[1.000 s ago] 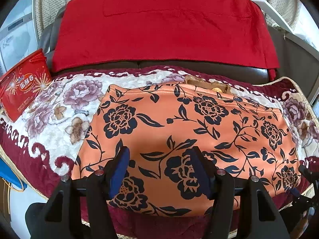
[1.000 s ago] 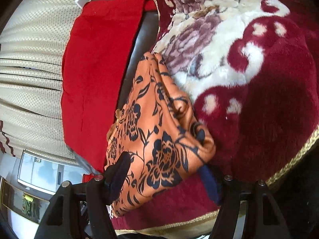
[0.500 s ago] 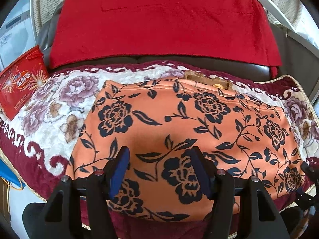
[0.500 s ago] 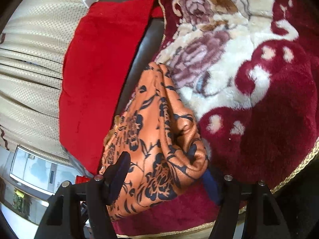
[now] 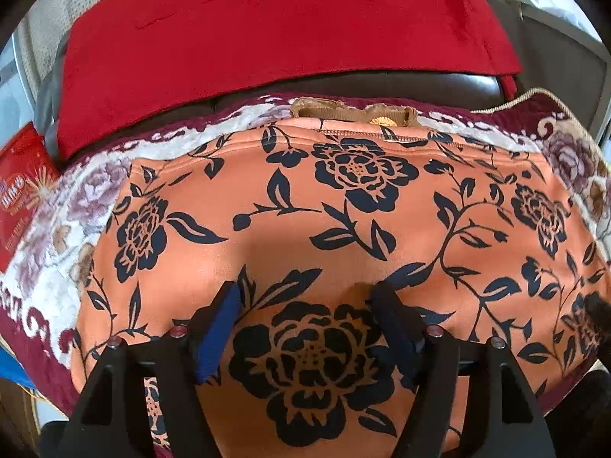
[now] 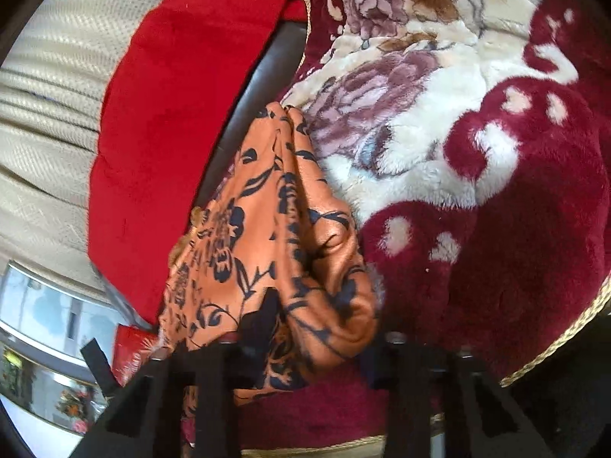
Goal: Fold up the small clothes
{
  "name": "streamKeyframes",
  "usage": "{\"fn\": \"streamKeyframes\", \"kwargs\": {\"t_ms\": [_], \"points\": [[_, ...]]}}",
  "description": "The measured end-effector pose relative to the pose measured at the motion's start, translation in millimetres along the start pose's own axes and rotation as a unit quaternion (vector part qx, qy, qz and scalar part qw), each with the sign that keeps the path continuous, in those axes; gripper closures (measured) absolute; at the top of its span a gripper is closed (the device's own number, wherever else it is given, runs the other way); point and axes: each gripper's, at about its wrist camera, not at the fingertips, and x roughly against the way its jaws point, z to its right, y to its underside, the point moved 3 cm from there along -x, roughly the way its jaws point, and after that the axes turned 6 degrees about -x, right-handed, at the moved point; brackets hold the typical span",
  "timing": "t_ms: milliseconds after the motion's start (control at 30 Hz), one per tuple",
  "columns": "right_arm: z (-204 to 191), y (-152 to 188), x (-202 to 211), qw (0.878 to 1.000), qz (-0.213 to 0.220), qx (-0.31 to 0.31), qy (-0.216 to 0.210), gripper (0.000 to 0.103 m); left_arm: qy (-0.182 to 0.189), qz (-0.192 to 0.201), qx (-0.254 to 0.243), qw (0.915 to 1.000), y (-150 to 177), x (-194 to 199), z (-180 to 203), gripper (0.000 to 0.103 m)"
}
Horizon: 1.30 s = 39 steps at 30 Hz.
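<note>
Counting left to right: one red snack box, one orange floral garment on one plush flowered blanket, one red cloth behind. The left hand-held gripper stands released, blue pads over the garment's near edge, closer in than a second ago. The right hand-held gripper is clenched on a bunched end of the garment, where earlier its fingers stood wide.
</note>
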Motion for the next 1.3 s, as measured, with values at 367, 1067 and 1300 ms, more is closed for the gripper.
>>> {"fn": "streamKeyframes", "kwargs": {"t_ms": [367,1067,1300], "points": [[-153.0,28.6,29.3,0.972,0.084,0.219,-0.006,0.09,0.136,0.024,0.122,0.9828,-24.8,25.6,-69.2,0.03],[-198.5,111.8,-25.1,0.945,0.007,0.321,-0.06,0.091,0.414,-0.063,0.215,0.8824,-100.3,-30.6,-57.7,0.026],[-196.7,91.3,-5.1,0.945,0.022,0.317,-0.074,0.09,0.474,-0.101,0.203,0.8508,-98.8,-37.9,-36.1,0.024]]}}
